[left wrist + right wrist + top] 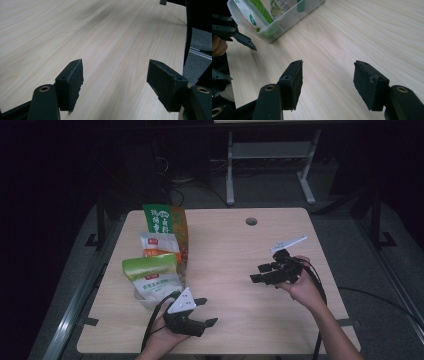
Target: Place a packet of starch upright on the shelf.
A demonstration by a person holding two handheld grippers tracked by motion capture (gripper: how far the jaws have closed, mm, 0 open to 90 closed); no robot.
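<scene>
My left gripper (210, 311) rests low over the near edge of the wooden table (235, 245), jaws pointing right and open with only bare wood between them (115, 82). My right gripper (255, 273) hovers at the right side, jaws pointing left toward the middle, open and empty (328, 80). A clear plastic bin (287, 21) stands at the table's left and holds several snack bags: a tall green one (162, 220), a white and orange one (159, 245) and a green and white one (152, 275). The left gripper's fingers (243, 40) appear at the left edge of the right gripper view.
A round cable hole (251, 221) sits near the table's far edge. A white frame with legs (230, 175) stands on the dark floor behind the table. The floor drops away past the table's right edge (197, 45).
</scene>
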